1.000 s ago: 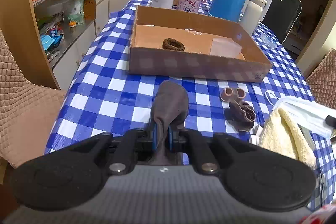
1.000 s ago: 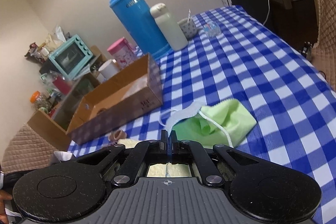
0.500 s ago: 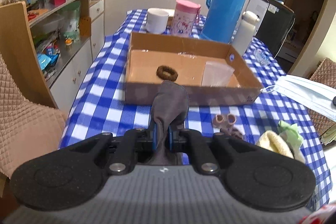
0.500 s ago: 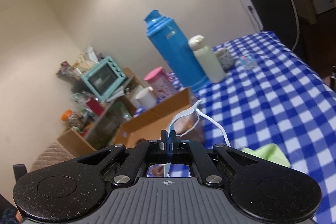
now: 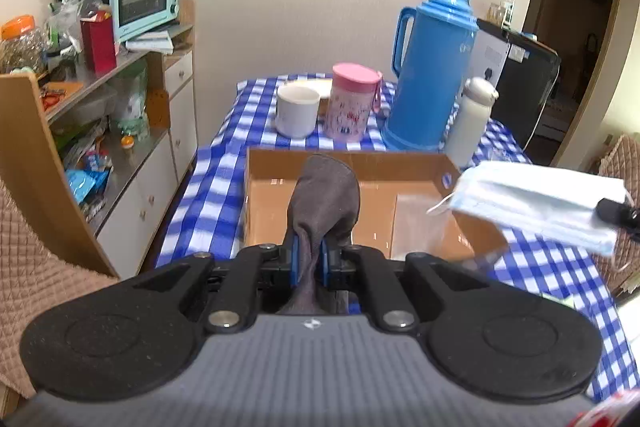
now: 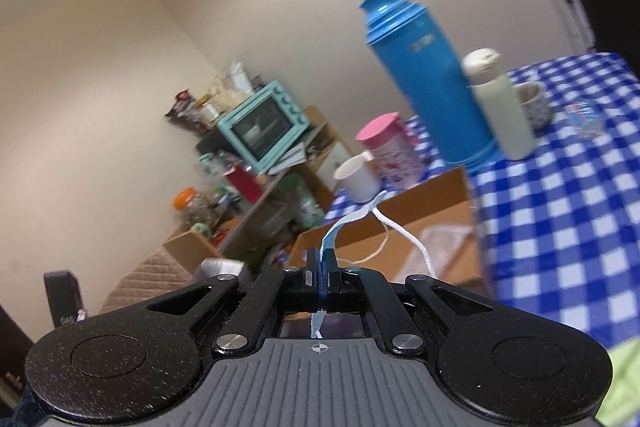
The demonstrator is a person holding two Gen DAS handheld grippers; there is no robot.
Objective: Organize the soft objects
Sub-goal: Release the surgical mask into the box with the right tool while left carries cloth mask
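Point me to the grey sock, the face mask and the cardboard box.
grey sock [image 5: 326, 187]: left wrist view, on its rounded toe.
face mask [image 5: 536, 201]: left wrist view, on its pleated middle.
cardboard box [image 5: 264, 211]: left wrist view, on its floor, left side.

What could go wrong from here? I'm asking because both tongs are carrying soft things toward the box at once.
1. The right tongs pinch only a thin edge of the face mask; it could slip free and land outside the cardboard box.
2. The mask's loose ear loop dangles and may snag on the box wall.
3. The grey sock in the left tongs and the mask approach the same box, so the tongs might bump.
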